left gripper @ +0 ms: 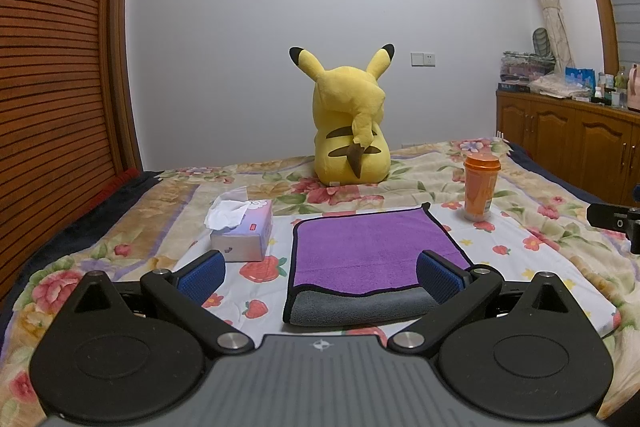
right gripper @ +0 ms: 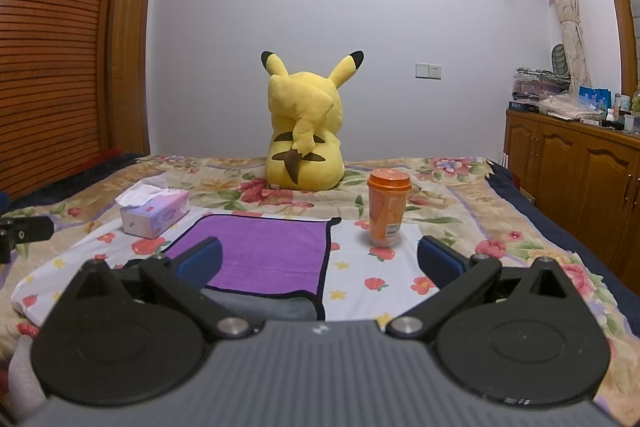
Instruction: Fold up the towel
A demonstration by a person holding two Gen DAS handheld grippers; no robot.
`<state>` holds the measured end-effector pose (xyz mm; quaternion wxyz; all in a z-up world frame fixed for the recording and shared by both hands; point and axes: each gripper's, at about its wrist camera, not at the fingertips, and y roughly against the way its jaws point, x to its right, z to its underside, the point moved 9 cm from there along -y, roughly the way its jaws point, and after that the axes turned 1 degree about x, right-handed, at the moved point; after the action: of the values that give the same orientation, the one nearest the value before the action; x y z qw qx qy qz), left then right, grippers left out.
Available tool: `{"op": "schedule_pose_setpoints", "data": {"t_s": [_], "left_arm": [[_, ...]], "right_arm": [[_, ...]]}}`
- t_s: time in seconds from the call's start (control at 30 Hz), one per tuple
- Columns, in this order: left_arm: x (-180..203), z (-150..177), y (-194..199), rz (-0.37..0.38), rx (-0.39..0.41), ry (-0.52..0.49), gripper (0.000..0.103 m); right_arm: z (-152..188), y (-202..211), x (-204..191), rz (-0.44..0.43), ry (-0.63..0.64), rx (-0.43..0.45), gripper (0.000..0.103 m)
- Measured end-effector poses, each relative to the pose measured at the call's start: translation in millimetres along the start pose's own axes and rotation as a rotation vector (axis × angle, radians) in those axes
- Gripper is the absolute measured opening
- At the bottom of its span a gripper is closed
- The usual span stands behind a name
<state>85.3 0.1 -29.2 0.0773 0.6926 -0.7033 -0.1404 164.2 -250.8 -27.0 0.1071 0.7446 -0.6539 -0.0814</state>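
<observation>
A purple towel (left gripper: 360, 251) with black trim and a grey underside lies folded on the white strawberry-print cloth (left gripper: 520, 267) on the bed. Its grey fold faces me. My left gripper (left gripper: 320, 277) is open and empty, hovering just before the towel's near edge, its right finger (left gripper: 438, 279) over the near right corner. The towel shows in the right wrist view (right gripper: 264, 251) too. My right gripper (right gripper: 320, 261) is open and empty, with its left finger (right gripper: 200, 259) over the towel's near part and its right finger beside the towel.
A tissue box (left gripper: 242, 233) stands left of the towel. An orange cup (left gripper: 480, 187) stands to its right. A yellow plush toy (left gripper: 348, 131) sits behind. A wooden wardrobe (left gripper: 48, 87) is on the left, a cabinet (left gripper: 568, 143) on the right.
</observation>
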Motion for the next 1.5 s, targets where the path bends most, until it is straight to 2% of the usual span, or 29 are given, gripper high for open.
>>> {"op": "schedule_pose_setpoints", "data": {"t_s": [1.5], "left_arm": [[-4.9, -1.0, -0.3, -0.003, 0.001, -0.008, 0.103]], "right_arm": [[0.1, 0.1, 0.2, 0.002, -0.003, 0.001, 0.103]]}}
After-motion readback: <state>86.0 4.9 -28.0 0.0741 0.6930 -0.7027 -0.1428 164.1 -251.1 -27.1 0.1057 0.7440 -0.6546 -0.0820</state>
